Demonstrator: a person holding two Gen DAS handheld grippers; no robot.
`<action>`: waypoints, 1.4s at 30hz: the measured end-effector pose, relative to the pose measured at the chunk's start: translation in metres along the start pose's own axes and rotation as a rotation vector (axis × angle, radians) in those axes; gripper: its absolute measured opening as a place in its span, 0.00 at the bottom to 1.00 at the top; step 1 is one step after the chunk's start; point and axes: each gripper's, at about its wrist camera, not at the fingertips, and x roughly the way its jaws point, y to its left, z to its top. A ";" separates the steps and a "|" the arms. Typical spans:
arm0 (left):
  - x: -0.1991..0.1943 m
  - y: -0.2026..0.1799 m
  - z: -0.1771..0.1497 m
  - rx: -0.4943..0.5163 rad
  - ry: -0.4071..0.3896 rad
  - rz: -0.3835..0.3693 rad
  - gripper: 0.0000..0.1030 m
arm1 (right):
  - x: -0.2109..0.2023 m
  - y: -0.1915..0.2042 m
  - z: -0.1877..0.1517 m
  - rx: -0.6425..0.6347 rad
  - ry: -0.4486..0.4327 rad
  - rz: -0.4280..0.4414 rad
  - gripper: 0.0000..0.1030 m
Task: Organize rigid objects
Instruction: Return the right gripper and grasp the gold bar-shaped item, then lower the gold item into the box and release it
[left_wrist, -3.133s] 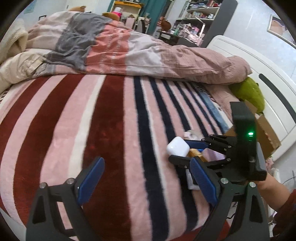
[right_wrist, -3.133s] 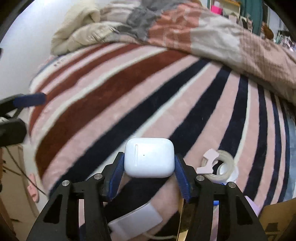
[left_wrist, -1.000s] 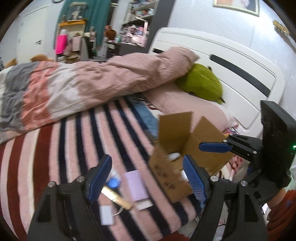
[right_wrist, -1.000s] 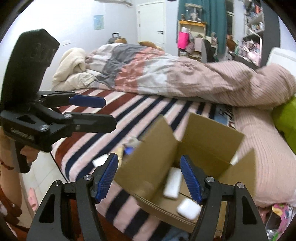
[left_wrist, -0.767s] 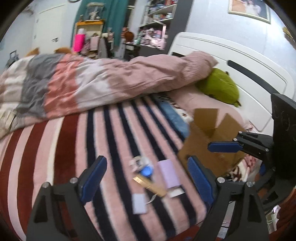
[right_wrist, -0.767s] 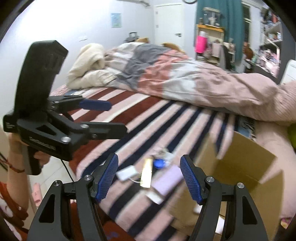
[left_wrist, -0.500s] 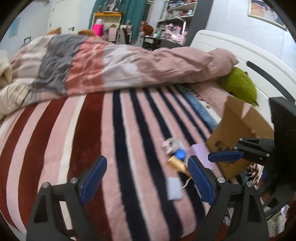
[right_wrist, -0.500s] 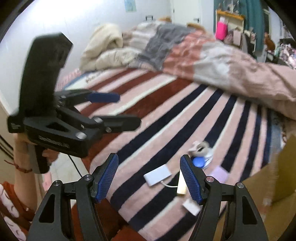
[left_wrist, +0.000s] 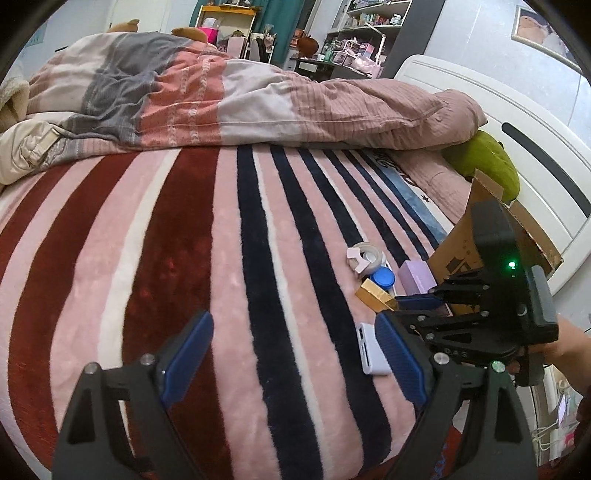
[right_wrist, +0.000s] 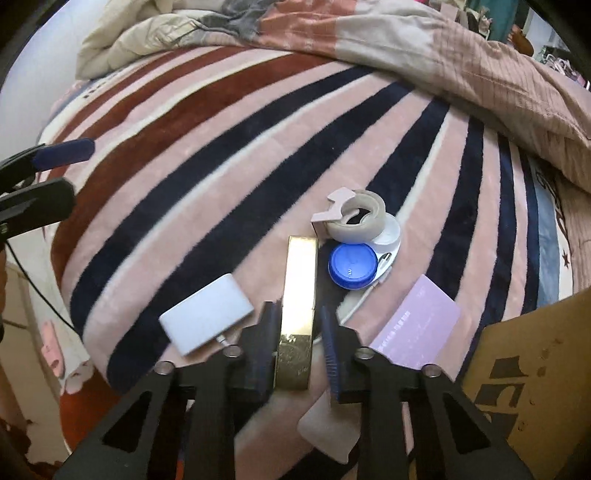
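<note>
Gold box (right_wrist: 298, 280) pinched near its close end by the right gripper (right_wrist: 295, 314), pads pressed to the two long sides, the rest of its length running straight out ahead of the jaws on the blanket (right_wrist: 184, 147). Before lifting, confirm both pads sit flat on the sides; glossy faces look likely to slip, so grip firmly without tilting. Raise straight up first, since a grip this far from the middle may let the far end droop; keep the wrist steady and go slowly. Mind the neighbours: blue lid (right_wrist: 351, 266) and thin white cable (right_wrist: 364, 299) just off the right jaw, tape roll (right_wrist: 358, 221) further ahead on that side, white adapter (right_wrist: 207, 317) just off the left jaw, purple card (right_wrist: 417, 325) right of the right jaw. Avoid dragging sideways into any of them. Once clear, swing right toward the carton (right_wrist: 517, 369), well off the right jaw, and lower inside before letting go. Left gripper (left_wrist: 291, 325) spread wide over bare blanket, nothing between its jaws; keep it out of the path, or ready to steady the carton flap.
</note>
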 end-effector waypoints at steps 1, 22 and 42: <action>-0.001 -0.001 0.000 0.003 0.000 0.001 0.85 | 0.001 0.000 0.001 -0.002 0.001 -0.004 0.13; -0.047 -0.117 0.079 0.132 -0.095 -0.264 0.36 | -0.164 0.024 -0.013 -0.103 -0.432 0.123 0.13; 0.044 -0.285 0.111 0.308 0.060 -0.332 0.33 | -0.203 -0.119 -0.097 0.137 -0.448 0.028 0.13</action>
